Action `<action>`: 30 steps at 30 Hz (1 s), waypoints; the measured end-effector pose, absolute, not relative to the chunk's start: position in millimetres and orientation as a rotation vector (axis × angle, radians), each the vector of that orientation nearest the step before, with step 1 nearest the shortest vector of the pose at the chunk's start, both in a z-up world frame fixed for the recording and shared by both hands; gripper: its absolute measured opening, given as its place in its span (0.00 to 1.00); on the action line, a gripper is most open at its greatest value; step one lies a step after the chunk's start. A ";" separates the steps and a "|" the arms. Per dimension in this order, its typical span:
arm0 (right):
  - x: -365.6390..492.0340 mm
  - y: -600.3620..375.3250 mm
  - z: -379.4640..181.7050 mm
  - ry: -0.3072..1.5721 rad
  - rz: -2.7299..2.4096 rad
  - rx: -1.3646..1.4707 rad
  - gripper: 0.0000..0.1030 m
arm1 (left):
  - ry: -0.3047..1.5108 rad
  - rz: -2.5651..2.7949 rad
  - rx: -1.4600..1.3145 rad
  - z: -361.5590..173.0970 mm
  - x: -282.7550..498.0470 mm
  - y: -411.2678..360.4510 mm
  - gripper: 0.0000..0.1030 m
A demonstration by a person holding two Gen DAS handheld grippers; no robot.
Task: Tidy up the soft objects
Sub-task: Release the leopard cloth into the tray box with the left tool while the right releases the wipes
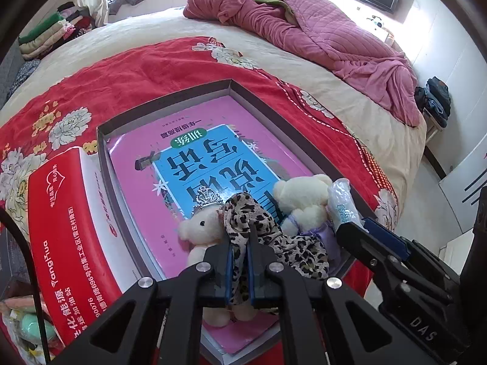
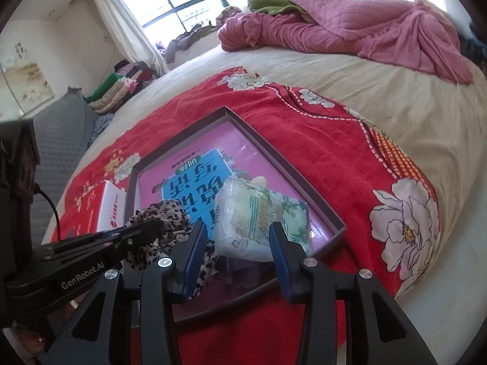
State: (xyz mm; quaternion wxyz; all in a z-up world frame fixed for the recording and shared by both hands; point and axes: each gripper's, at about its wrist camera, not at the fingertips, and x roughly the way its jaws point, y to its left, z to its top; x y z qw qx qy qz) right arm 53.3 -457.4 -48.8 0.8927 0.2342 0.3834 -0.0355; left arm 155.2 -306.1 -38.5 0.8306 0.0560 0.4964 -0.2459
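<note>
A shallow grey box lies on the red floral bedspread with a pink and blue book inside. My left gripper is shut on a leopard-print cloth that drapes over two white plush bears at the box's near end. My right gripper is open with a clear tissue pack between its fingers; the pack rests over the box's near right corner and also shows in the left wrist view. The cloth shows in the right wrist view.
A red and white carton lies left of the box. A pink quilt is bunched at the far side of the bed. Folded clothes are stacked at far left. The bed edge drops off at right.
</note>
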 end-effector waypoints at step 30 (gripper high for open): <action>32.3 -464.1 -13.6 0.733 -0.150 0.463 0.57 | 1.023 -0.544 0.119 -9.9 134.1 -288.6 0.75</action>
